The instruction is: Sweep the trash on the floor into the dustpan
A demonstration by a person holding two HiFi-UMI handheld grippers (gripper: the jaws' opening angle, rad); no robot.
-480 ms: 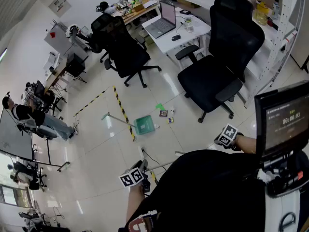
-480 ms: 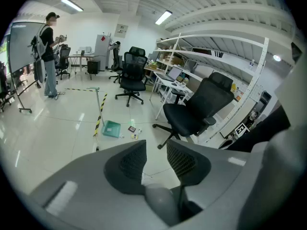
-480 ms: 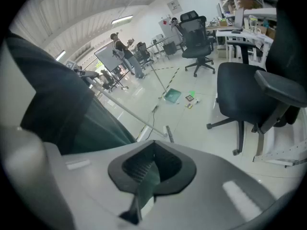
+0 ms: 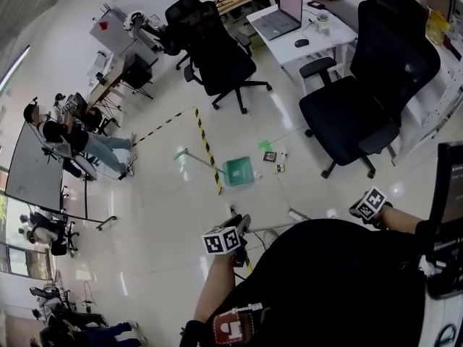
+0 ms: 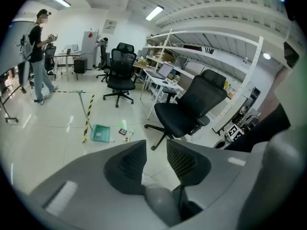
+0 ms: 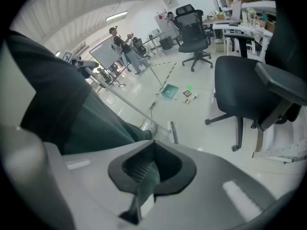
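Our head view has swung since half a second ago. The green dustpan (image 4: 237, 170) and the trash (image 4: 270, 157) at its 2 o'clock now sit higher and further right. The left gripper (image 5: 156, 147) has come a little nearer them, though they stay well apart at its 12 o'clock. That gripper seems clenched, low in its jaws, on what we take for the broom (image 6: 129, 104) handle, its tips slightly parted. The right gripper (image 6: 153, 146) is clenched on nothing. We judge that we are only approaching: the scraps lie on the floor beside the dustpan, unswept.
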